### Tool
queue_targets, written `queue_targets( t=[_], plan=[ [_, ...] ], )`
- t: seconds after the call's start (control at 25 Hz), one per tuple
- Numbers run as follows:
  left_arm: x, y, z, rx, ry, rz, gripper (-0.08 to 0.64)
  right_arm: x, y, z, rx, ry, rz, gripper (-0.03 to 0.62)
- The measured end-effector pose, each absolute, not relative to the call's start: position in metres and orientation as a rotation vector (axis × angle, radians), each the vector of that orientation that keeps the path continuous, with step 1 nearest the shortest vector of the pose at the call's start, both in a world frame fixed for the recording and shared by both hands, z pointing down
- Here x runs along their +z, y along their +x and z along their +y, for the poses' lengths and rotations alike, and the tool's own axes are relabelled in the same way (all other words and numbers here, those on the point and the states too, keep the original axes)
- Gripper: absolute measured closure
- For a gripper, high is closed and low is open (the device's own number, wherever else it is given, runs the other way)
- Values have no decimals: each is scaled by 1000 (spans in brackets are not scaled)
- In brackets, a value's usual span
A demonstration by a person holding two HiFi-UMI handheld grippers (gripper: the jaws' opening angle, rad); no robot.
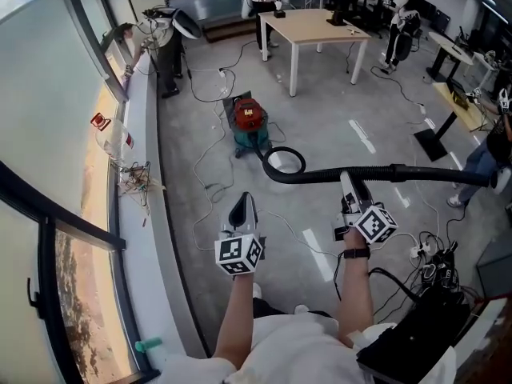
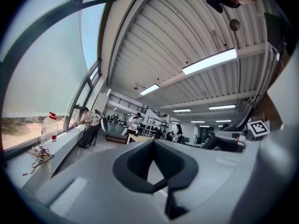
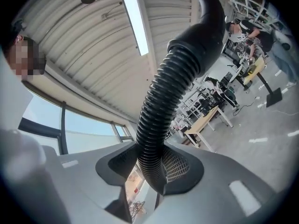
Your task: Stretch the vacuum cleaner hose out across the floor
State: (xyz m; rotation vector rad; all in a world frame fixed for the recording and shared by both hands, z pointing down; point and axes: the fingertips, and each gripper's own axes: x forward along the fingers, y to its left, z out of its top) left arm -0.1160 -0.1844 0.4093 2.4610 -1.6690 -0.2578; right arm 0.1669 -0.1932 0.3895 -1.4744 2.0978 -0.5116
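Note:
A red and teal vacuum cleaner stands on the grey floor ahead of me. Its black ribbed hose curls in a loop beside it, then runs off to the right above the floor. My right gripper is shut on the hose, which is lifted. In the right gripper view the ribbed hose is pinched between the jaws of the right gripper and rises into a smooth black tube. My left gripper hangs to the left of the hose, shut and holding nothing. The left gripper points upward at the ceiling.
A light wooden table stands behind the vacuum, with people near it and at the window ledge on the left. Loose cables trail over the floor. A power strip with plugs and a black case lie at my lower right.

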Motion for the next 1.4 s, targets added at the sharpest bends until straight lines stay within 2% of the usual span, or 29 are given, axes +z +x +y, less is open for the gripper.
queue_targets(
  t=[0.24, 0.48, 0.72, 0.88, 1.04, 1.16, 1.4],
  plan=[
    [428, -18, -90, -134, 2514, -1660, 558, 392, 240, -90, -437, -1536, 2088, 426],
    [403, 22, -25, -155, 2572, -1638, 558, 350, 297, -7, -345, -1473, 2042, 426],
    [386, 32, 66, -201, 2606, -1643, 558, 359, 293, 86, -388, -1478, 1990, 426],
    [398, 3, 150, -226, 2566, -1696, 558, 353, 287, 168, -336, -1444, 1954, 426],
    [398, -11, 233, -99, 2661, -1694, 558, 345, 286, 260, -342, -1469, 1933, 426],
    [399, -15, 274, -155, 2596, -1657, 558, 343, 293, 311, -356, -1501, 1928, 426],
    [387, 14, 325, -188, 2594, -1573, 558, 325, 320, 383, -330, -1531, 1859, 426]
  ],
)
